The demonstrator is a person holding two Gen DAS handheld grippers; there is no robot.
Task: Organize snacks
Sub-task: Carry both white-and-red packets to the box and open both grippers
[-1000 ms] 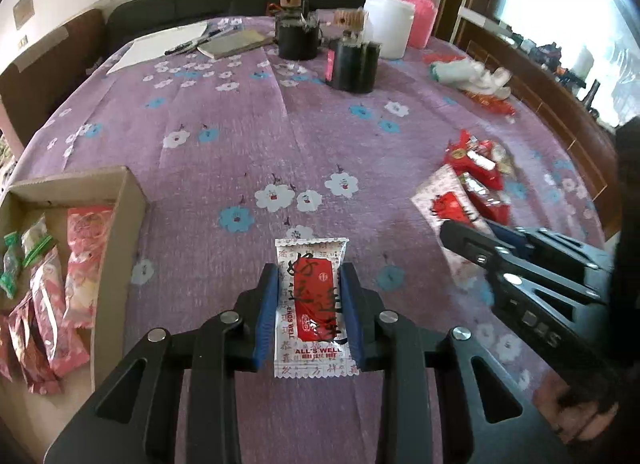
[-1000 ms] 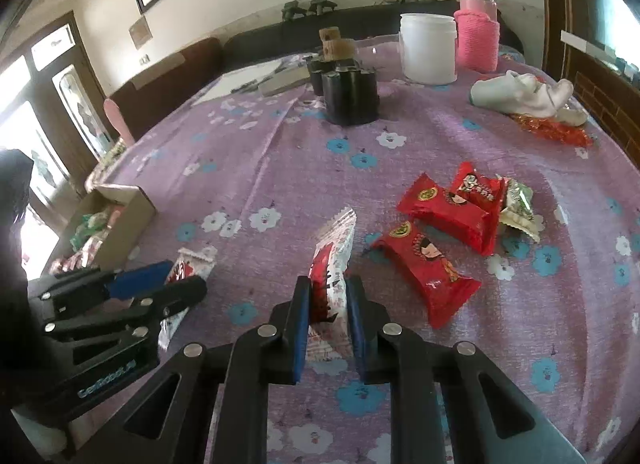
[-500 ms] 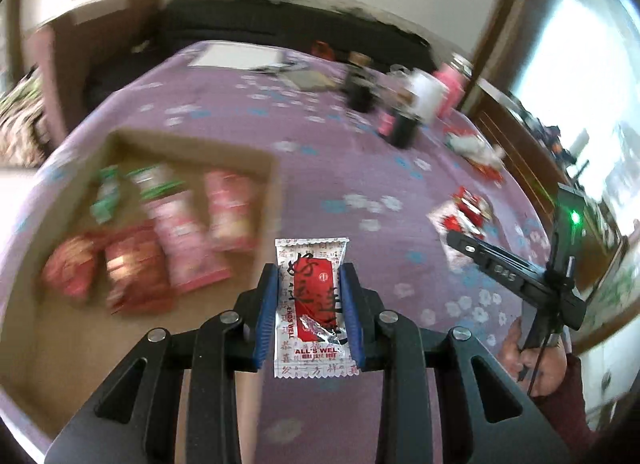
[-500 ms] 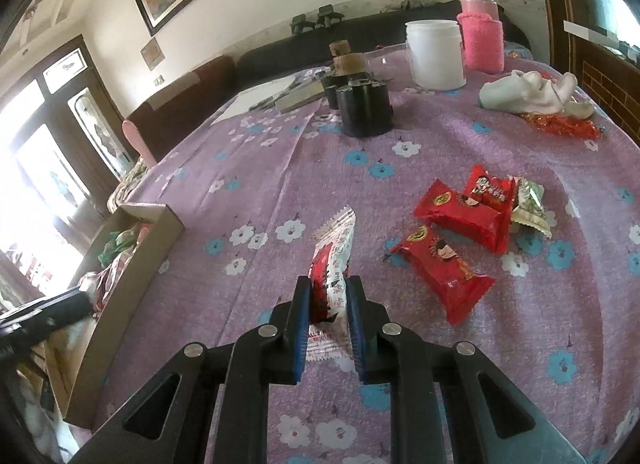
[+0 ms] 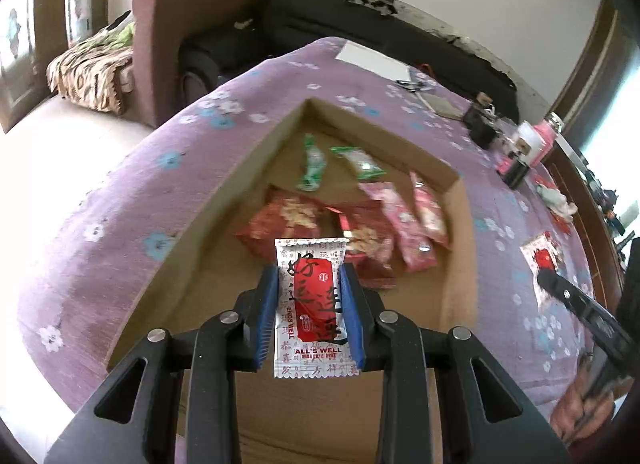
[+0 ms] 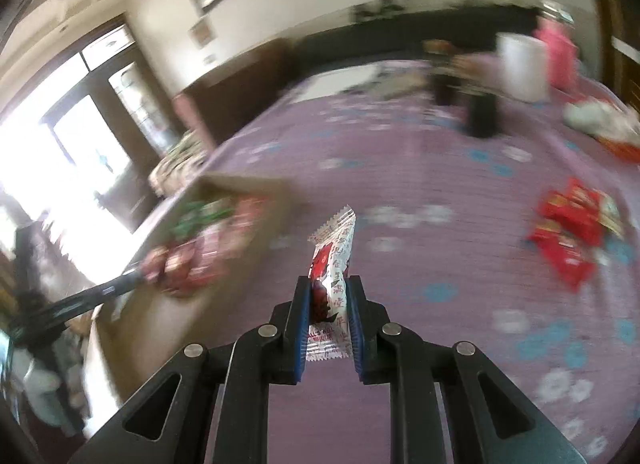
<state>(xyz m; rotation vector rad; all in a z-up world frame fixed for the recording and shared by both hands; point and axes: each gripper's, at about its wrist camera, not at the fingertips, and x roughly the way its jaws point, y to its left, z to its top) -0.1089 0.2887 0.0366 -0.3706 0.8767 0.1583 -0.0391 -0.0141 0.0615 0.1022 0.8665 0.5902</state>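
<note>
The cardboard box (image 5: 456, 232) is open on top. Bare floor shows at its near end, from 6 to 8 o'clock of the left gripper (image 5: 311, 316). Red packets (image 5: 288, 224) and pink packets (image 5: 404, 224) fill the floor at 12 to 1 o'clock, green packets (image 5: 316, 162) beyond them. The box walls rise at 9 and 3 o'clock.

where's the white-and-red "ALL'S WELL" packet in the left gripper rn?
Left wrist view: the white-and-red "ALL'S WELL" snack packet is clamped between the left gripper fingers, held over the open cardboard box, just in front of the red and pink packets inside.
</note>
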